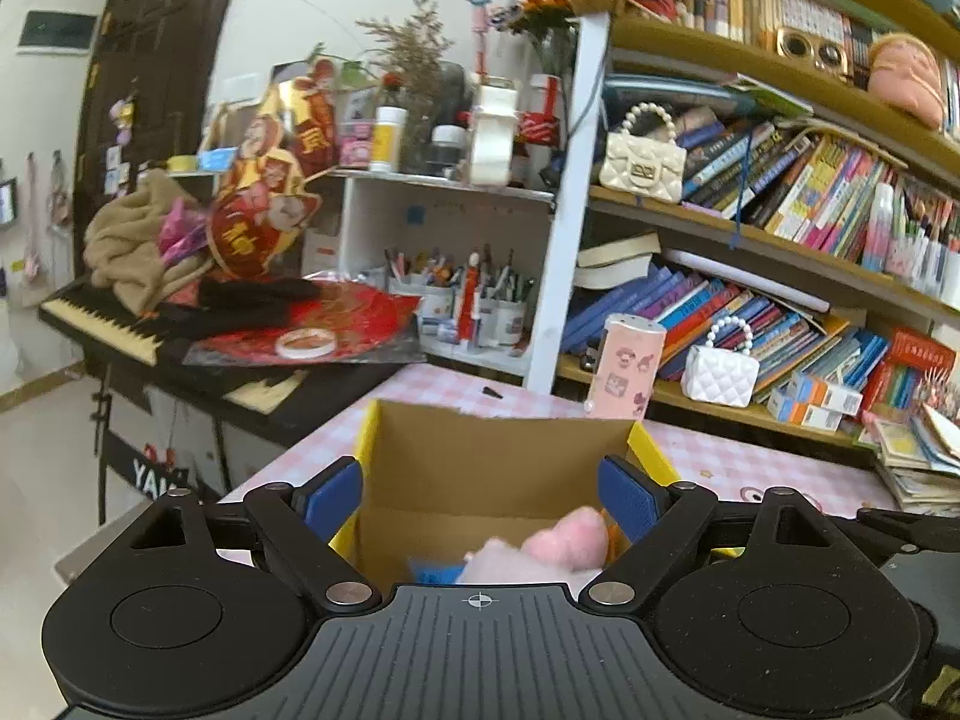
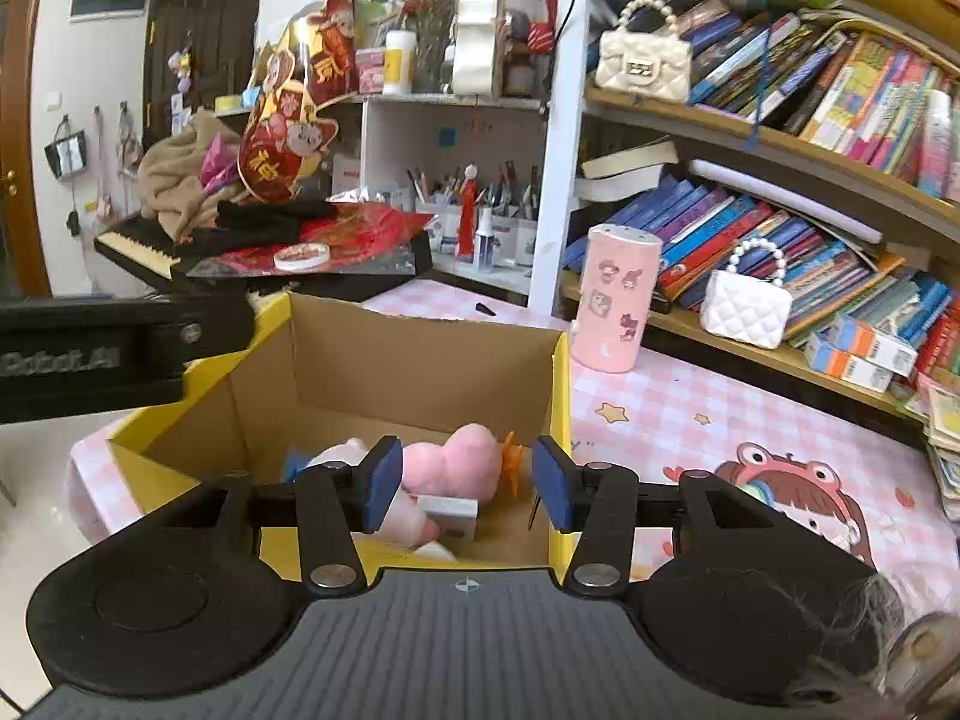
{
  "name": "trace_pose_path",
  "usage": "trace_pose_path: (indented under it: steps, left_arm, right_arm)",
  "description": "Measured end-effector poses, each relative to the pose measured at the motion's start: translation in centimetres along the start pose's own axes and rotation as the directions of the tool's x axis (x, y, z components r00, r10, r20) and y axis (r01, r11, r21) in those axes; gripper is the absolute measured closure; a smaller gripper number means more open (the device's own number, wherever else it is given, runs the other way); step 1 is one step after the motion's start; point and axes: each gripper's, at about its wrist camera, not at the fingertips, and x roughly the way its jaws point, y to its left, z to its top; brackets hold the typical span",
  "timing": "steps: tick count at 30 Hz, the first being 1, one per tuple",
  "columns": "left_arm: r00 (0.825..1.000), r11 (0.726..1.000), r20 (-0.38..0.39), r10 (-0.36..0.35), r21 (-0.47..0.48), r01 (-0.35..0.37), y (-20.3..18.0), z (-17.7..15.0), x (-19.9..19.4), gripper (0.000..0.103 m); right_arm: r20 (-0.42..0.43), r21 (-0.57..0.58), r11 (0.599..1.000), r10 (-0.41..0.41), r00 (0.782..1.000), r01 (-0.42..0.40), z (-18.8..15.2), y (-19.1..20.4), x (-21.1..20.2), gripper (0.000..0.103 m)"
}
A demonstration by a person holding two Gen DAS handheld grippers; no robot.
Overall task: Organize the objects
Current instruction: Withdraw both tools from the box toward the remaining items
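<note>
A pink plush toy [image 2: 459, 465] lies on the floor of an open cardboard box [image 2: 390, 360], toward its near right corner, with a small white packet [image 2: 449, 513] just in front of it and something blue [image 2: 294, 462] to its left. An orange piece [image 2: 511, 462] shows at the toy's right side. The right tool [image 2: 467, 483] hangs over the box's near edge, its blue pads spread apart and holding nothing; the toy sits below and between them. The left tool [image 1: 483, 498] is likewise released over the same box, and from its view the toy [image 1: 558, 546] shows low and right of centre, close to the right pad. The box stands on a bench [image 2: 690, 414] covered in pink checked cloth. A pink cylinder with stickers [image 2: 615, 297] stands just beyond the box's far right corner. Crowded bookshelves [image 2: 780, 138] lie behind, with a white quilted purse [image 2: 747, 303] on the lowest one.
</note>
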Motion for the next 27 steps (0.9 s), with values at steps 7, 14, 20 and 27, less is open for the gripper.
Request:
trace_pose_path:
  steps: [7, 14, 20, 27]
  left_arm:
    - [0.996, 0.999, -0.081, 0.040, -0.010, -0.041, 1.8, -3.1, -4.3, 0.015]
    - [0.979, 0.998, -0.192, 0.064, 0.017, -0.062, 2.6, -6.6, -7.2, 0.015]
    - [0.959, 0.998, -0.277, 0.063, 0.034, -0.056, 2.7, -9.6, -8.9, 0.015]
    - [0.936, 0.998, -0.352, -0.004, 0.051, 0.023, 1.3, -12.1, -10.2, 0.015]
  right_arm:
    - [-0.022, 0.000, 1.000, 0.005, 1.000, -0.005, -2.9, 2.2, -4.2, 0.057]
    - [-0.119, 0.001, 1.000, 0.012, 0.993, -0.011, -6.8, 4.6, -6.8, 0.056]
    - [-0.211, 0.015, 1.000, -0.021, 0.977, 0.025, -10.1, 5.6, -8.7, 0.053]
    - [-0.267, 0.057, 0.992, -0.093, 0.959, 0.112, -13.2, 5.1, -11.4, 0.047]
